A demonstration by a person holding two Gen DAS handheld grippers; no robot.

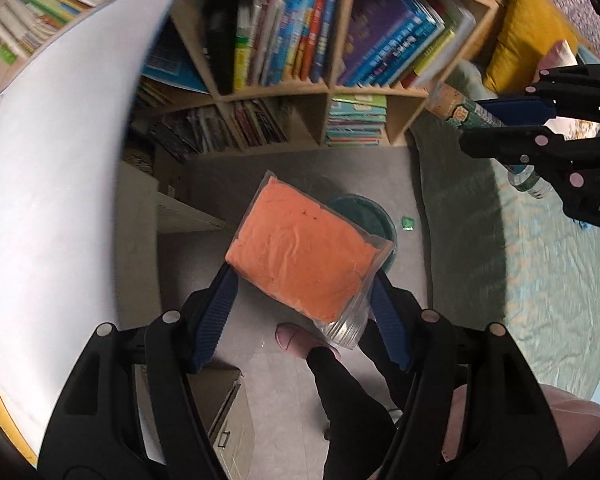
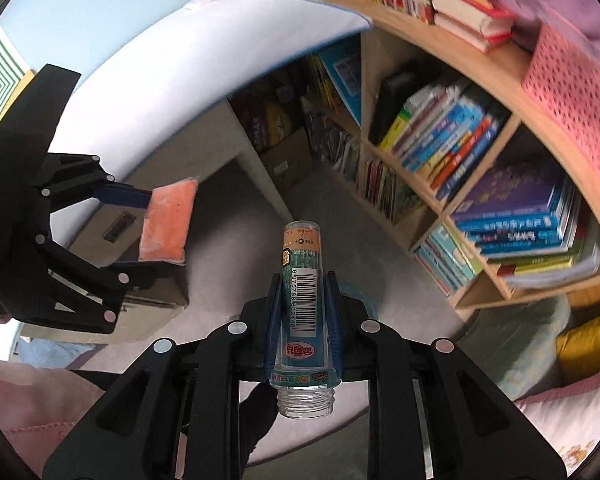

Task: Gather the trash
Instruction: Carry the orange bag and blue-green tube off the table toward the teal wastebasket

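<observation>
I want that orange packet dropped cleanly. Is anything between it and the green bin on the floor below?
Nothing visible blocks it. In the left wrist view the orange packet, clamped in the left gripper, hangs over the dark green bin, hiding part of its rim. Only bare grey floor surrounds the bin, with a small green scrap beside it.

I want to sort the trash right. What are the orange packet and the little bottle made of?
Orange packet: probably thin clear plastic film, glossy and crinkled, over something soft and orange. Bottle: looks like clear hard plastic, though glass is possible; see-through threaded neck, with a printed label and barcode.
</observation>
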